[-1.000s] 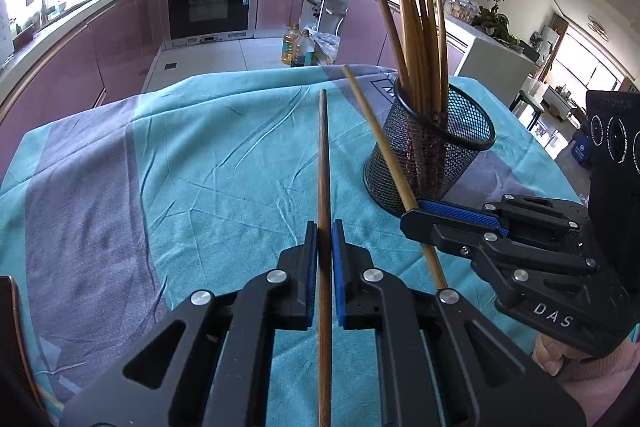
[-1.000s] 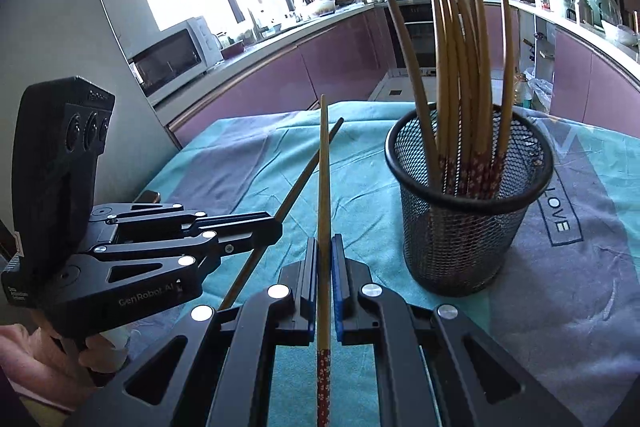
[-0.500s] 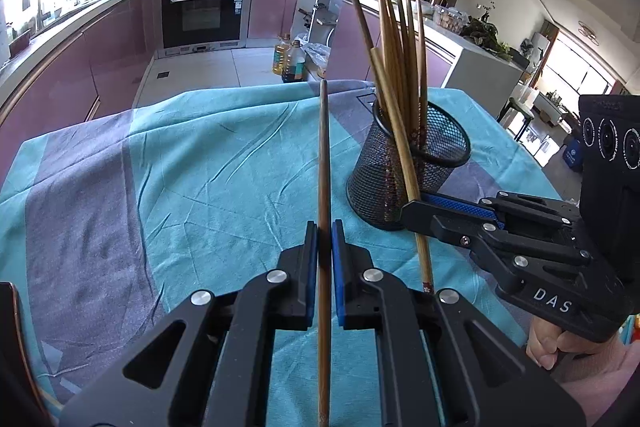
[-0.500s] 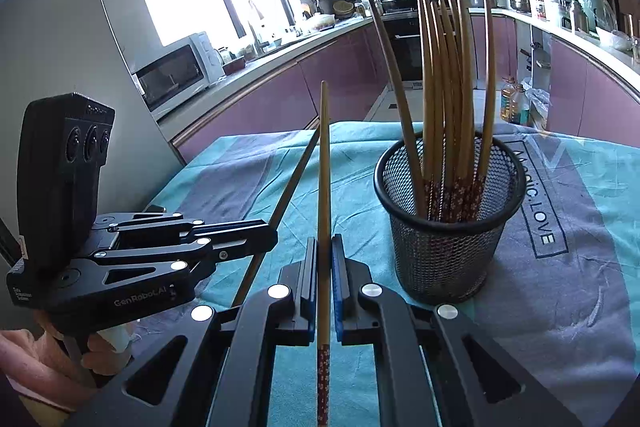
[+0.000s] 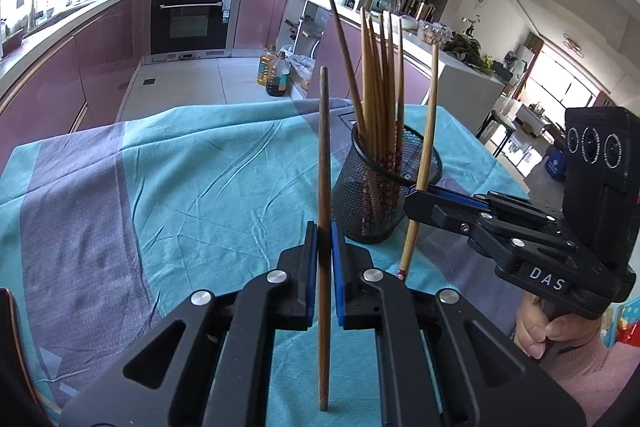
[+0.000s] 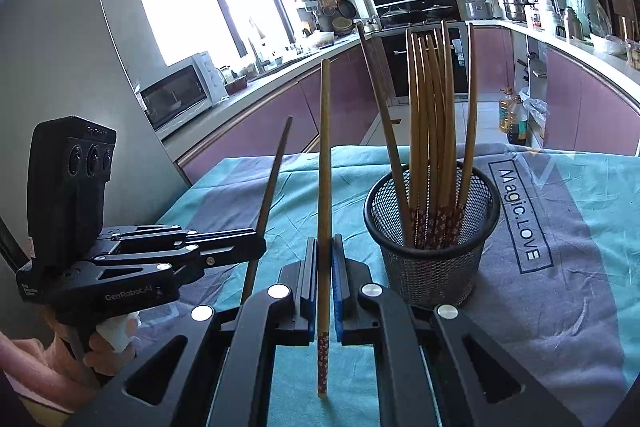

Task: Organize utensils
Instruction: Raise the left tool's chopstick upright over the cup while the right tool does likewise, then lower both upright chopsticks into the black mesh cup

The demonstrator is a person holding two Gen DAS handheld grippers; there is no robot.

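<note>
Plainly, the left gripper [image 5: 324,247] clamps a dark chopstick [image 5: 323,163] and the right gripper [image 6: 324,259] a pale chopstick [image 6: 325,167], both beside the mesh holder [image 6: 432,259], whose weave blurs the lower ends of the chopsticks inside.

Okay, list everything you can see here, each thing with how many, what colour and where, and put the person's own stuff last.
mesh holder: one, black, standing on the tablecloth.
chopsticks in the holder: about eight, light wood plus one darker, upright in the mesh holder.
dark chopstick: one, brown, clamped in the left hand-held gripper.
light chopstick: one, tan with patterned red end, clamped in the right hand-held gripper.
tablecloth: one, teal and grey, covering the table.
microwave: one, white, on the counter by the window.
oil bottles: two, yellowish, on the floor.
left hand-held gripper: one, black, shut.
right hand-held gripper: one, black, shut.
</note>
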